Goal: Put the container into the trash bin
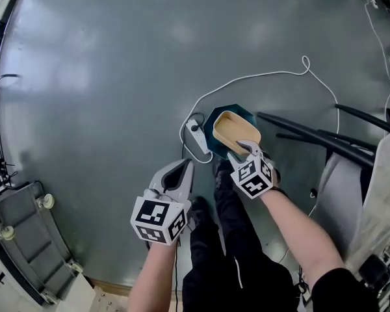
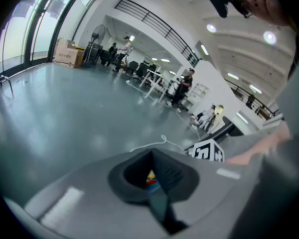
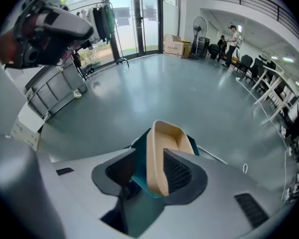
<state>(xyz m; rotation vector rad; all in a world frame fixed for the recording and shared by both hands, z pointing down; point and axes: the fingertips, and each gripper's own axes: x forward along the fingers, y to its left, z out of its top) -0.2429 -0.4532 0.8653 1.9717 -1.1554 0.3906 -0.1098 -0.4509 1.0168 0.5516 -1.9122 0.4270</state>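
Tan, smooth and rounded-oblong, the container (image 1: 233,130) lies in the mouth of the teal, angular trash bin (image 1: 210,123) at frame centre and covers most of it. The container's near end is hidden behind the right gripper (image 1: 249,149), whose ribbed jaws stand wide around the rim. The left gripper (image 1: 182,169), lower left of centre, is pinched together and empty. A coloured speck behind its jaws cannot be made out.

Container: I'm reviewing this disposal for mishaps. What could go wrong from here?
The container nearly fills the trash bin, and the right gripper stands open around the container's edge: it may lodge on the rim or tip out. The power strip and cable beside the bin could snag.
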